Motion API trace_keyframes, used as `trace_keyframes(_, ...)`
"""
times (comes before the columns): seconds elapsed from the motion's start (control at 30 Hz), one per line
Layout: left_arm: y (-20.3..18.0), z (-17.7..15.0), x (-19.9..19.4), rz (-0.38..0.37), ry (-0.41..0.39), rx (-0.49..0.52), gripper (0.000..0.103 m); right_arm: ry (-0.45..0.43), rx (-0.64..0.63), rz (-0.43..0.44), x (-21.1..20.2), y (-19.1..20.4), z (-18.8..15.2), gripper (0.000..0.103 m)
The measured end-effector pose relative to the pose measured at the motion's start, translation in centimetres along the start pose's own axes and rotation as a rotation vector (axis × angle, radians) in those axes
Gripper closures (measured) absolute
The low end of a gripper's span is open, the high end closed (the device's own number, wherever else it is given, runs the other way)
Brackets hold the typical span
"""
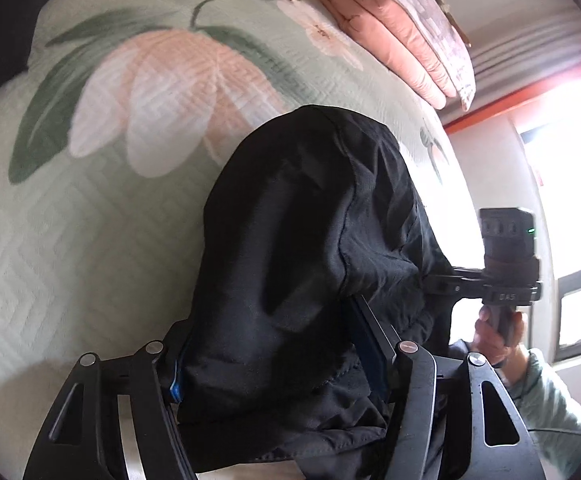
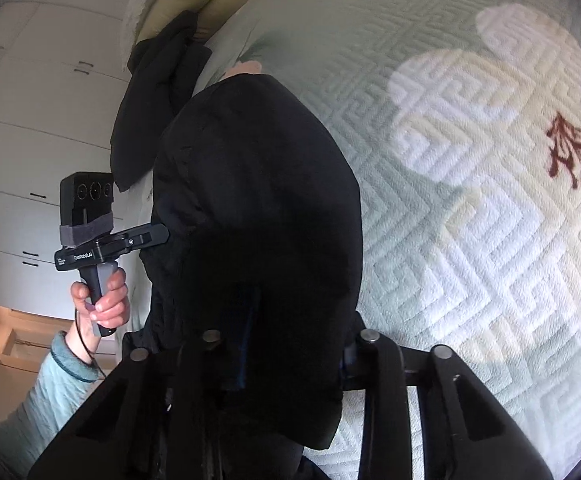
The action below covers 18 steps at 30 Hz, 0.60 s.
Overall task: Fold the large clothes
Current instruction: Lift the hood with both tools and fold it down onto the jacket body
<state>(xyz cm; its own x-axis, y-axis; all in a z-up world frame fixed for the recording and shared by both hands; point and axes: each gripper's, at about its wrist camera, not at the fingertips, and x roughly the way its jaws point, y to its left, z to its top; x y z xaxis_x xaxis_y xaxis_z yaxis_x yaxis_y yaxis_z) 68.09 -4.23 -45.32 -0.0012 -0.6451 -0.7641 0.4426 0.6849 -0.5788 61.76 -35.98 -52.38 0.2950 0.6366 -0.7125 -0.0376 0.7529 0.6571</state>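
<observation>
Fingers (image 1: 178, 384) of the left gripper (image 1: 278, 360) clamp a thick bunch of the black garment (image 1: 310, 220); the right gripper (image 2: 274, 360) pinches the same cloth tighter. The garment hangs draped over both, above the bed (image 1: 70, 240), away from its edges. To fold well, both hands should probably lower together, keep the held edge taut and level, and lay it flat before releasing.

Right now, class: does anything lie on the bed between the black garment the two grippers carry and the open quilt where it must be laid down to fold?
Nothing visible does. The black garment hangs bunched in the left gripper and right gripper. The green quilt beneath looks bare; the pink bedding and a dark cloth lie off at its edges.
</observation>
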Motion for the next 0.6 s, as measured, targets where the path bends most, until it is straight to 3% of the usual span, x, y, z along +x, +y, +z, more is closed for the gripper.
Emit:
trace_keyframes(0.1,-1.7,-0.6,-0.8,0.022,-0.027,0.076,0.073,-0.025,-0.054,-0.035,-1.0,1.8,-0.1,0.080)
trace_keyframes(0.17,-2.6,-0.8,-1.8,0.032,-0.051,0.108,0.081,-0.043,-0.096,-0.062,-2.0,3.4,-0.4,0.082)
trace_keyframes(0.4,-7.7,-4.1,-10.4,0.001,-0.176,0.214,0.083,-0.129,-0.271,-0.128,-7.5,11.5,-4.2,0.084)
trace_keyframes(0.6,-12.2,-11.5,-17.9,0.012,-0.239,0.302,0.084,-0.175,-0.431,-0.214,-11.6,19.4,-11.8,0.086)
